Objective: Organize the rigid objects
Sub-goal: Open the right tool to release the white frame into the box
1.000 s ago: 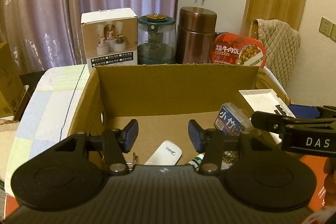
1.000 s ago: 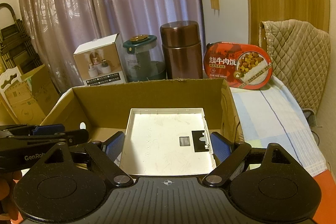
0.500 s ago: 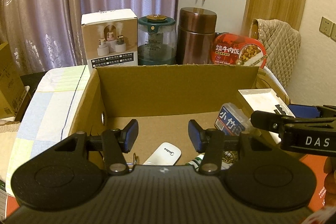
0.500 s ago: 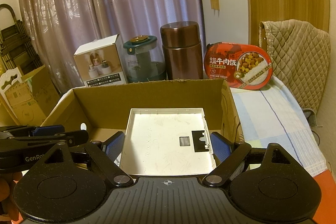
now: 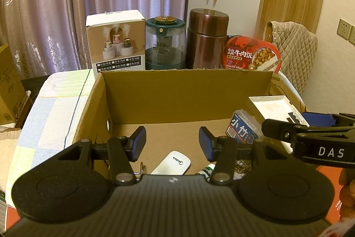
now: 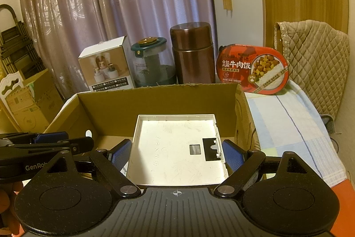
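An open cardboard box (image 5: 186, 86) stands before both grippers. My right gripper (image 6: 176, 153) is shut on a flat white plastic tray (image 6: 177, 148) and holds it over the box's right side; the tray also shows in the left wrist view (image 5: 273, 107). My left gripper (image 5: 172, 143) is open and empty above the box's near edge. Inside the box lie a white Midea remote (image 5: 173, 163), a clear toothpick container with a blue label (image 5: 243, 129) and a green-and-white tube (image 5: 207, 170), partly hidden by the gripper.
Behind the box stand a white humidifier carton (image 5: 115, 41), a green-lidded glass jar (image 5: 165, 43), a brown metal canister (image 5: 207, 37) and a red beef-rice meal bowl (image 5: 253, 56). A checked cloth (image 6: 292, 132) covers the table. A quilted chair back (image 6: 310, 59) is right.
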A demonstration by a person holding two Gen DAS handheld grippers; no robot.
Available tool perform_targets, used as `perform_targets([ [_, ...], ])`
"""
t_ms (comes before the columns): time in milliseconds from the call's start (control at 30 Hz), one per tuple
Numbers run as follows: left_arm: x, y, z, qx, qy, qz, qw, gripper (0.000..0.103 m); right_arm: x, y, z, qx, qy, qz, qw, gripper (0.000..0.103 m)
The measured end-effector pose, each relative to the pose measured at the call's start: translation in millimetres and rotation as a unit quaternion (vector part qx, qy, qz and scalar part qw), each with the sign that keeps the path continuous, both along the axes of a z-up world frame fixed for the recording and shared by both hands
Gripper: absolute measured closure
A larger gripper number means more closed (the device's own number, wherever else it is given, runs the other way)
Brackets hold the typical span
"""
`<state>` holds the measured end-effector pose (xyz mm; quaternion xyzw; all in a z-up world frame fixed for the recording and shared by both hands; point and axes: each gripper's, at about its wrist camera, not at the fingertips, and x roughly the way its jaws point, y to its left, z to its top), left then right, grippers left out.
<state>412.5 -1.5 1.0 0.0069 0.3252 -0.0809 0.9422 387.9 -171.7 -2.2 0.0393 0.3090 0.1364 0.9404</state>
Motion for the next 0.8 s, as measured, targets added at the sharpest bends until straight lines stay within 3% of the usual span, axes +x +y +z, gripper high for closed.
perform_targets([
  [800, 0.2, -1.1, 2.6, -0.003, -0.001, 0.000, 1.0000, 0.056, 1.3, 1.6, -2.2, 0.003, 0.003, -0.003, 1.000, 0.019],
])
